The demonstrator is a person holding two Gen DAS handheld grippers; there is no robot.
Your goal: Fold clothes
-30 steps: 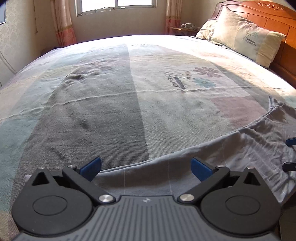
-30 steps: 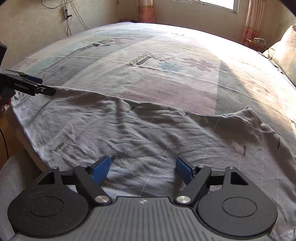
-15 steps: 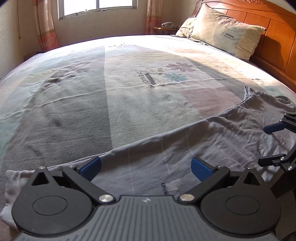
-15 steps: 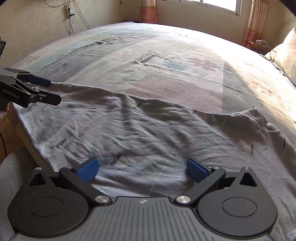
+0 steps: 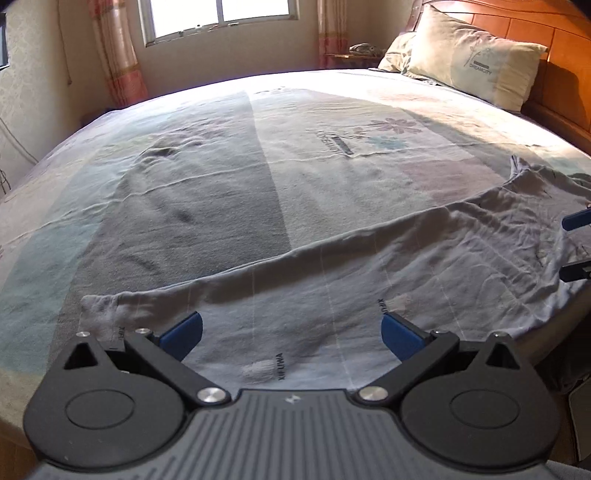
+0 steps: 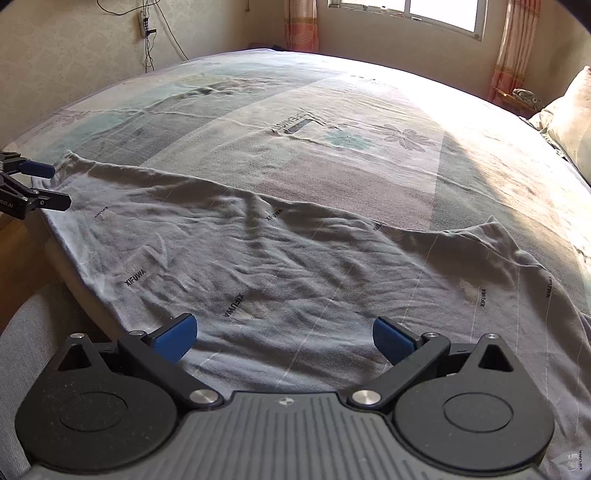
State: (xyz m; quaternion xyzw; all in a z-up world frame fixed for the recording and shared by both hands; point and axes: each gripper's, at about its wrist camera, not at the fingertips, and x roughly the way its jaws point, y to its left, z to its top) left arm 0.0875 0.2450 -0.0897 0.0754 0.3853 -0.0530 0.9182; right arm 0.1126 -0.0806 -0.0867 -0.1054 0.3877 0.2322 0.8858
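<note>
A grey garment printed with "XIFUWA" [image 5: 369, 280] lies spread and wrinkled along the near edge of the bed; it also shows in the right wrist view [image 6: 280, 266]. My left gripper [image 5: 291, 332] is open and empty, just above the garment's near hem. My right gripper [image 6: 284, 336] is open and empty over the garment's near part. The right gripper's tips show at the right edge of the left wrist view [image 5: 576, 243]. The left gripper shows at the left edge of the right wrist view [image 6: 44, 184], by the garment's left corner.
The bed [image 5: 221, 166] has a patchwork sheet in grey, teal and pink. A pillow [image 5: 469, 62] leans on the wooden headboard [image 5: 561, 81] at the far right. A window [image 5: 218, 18] with curtains and a nightstand stand beyond. The bed's near edge drops off below the garment.
The left gripper has shifted so more of the garment's left corner lies under it. The right gripper has opened wider and pulled back a little. The garment lies more spread out.
</note>
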